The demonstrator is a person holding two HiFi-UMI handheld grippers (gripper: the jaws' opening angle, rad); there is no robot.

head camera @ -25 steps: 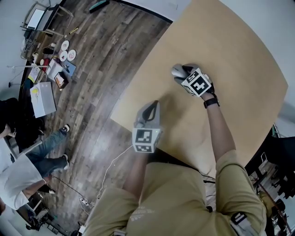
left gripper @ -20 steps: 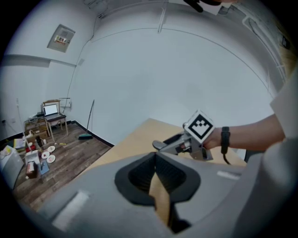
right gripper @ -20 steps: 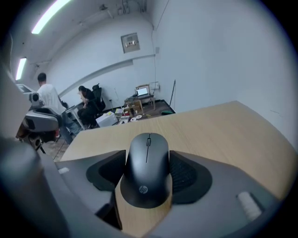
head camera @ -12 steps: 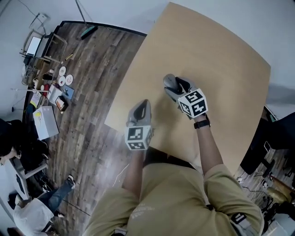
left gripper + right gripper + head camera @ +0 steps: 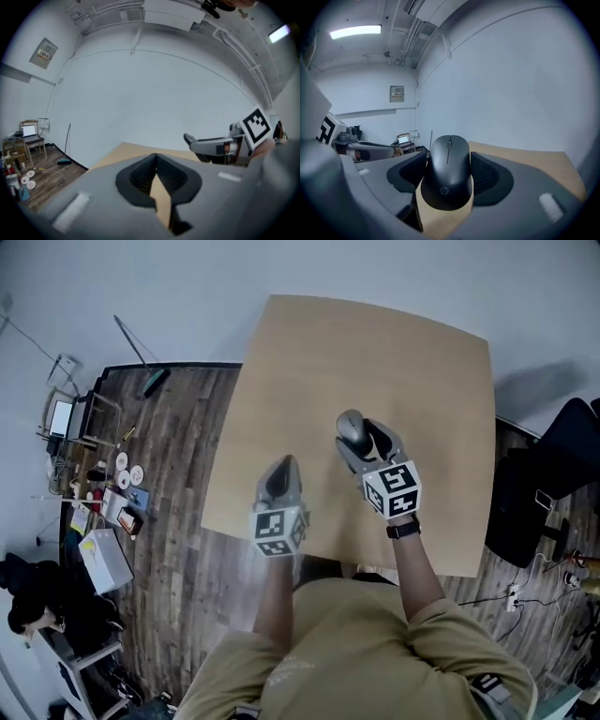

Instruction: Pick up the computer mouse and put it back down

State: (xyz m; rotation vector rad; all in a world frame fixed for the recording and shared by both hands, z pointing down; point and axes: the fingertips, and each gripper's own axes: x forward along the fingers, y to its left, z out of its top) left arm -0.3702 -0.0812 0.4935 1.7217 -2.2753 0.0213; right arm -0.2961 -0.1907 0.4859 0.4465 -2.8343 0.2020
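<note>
A dark computer mouse [image 5: 449, 171] sits between the jaws of my right gripper [image 5: 450, 160], which is shut on its sides. In the head view the mouse [image 5: 350, 424] shows at the tip of the right gripper [image 5: 361, 435], over the middle of the tan table [image 5: 309, 362] and apparently held off it. My left gripper [image 5: 284, 466] hovers over the table's near left part, shut with nothing in it. In the left gripper view its jaws [image 5: 156, 159] meet at the tip, and the right gripper [image 5: 211, 143] shows to the right.
The table's left edge [image 5: 221, 456] drops to a wooden floor [image 5: 169, 484] with clutter [image 5: 103, 521] at the far left. A black chair [image 5: 558, 460] stands off the table's right side. A white wall lies beyond the far edge.
The head view has swung so the whole table now shows. The right gripper stays shut on the mouse and the left gripper keeps its place beside it.
</note>
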